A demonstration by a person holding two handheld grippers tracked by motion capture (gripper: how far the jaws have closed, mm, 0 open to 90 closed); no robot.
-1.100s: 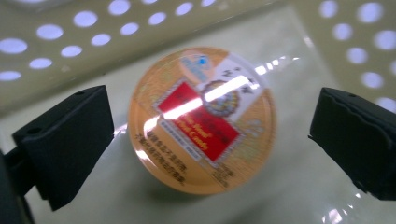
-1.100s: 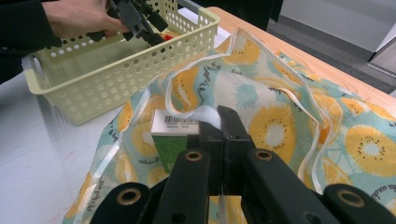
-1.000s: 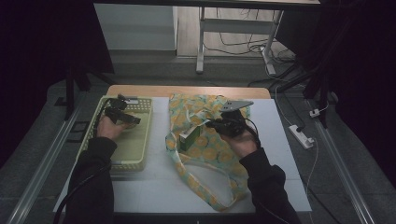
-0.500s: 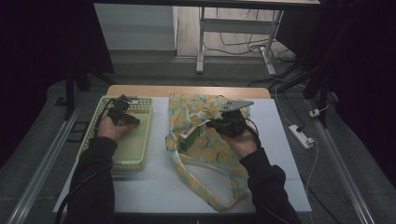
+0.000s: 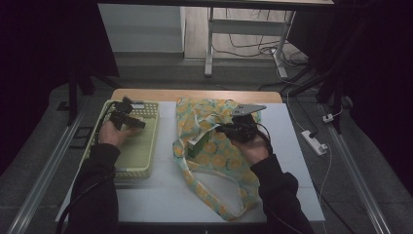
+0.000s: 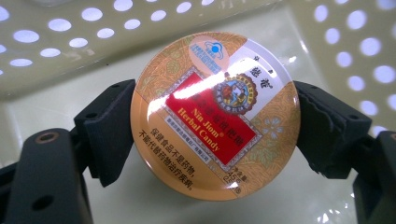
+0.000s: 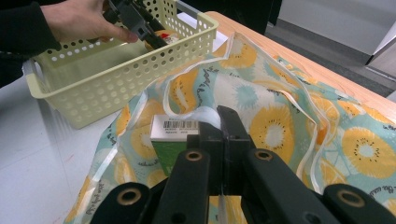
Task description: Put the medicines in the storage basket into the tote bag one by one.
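– What does the person wear?
– Dark long sleeves (image 5: 97,195) down to the wrists; the hands are bare.
– And the tools?
– The left gripper (image 6: 215,116) has matte black jaws, blocky pads and round screw holes. The right gripper (image 7: 219,126) is the same black, with ringed bolt holes, a grey three-cornered plate (image 5: 247,108) on top and a black cable (image 5: 265,139) trailing.

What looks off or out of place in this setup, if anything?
Nothing spilled or damaged. The candy tin sits squarely in the left gripper over the basket; the right gripper pinches the fruit-print bag's edge beside a green box.
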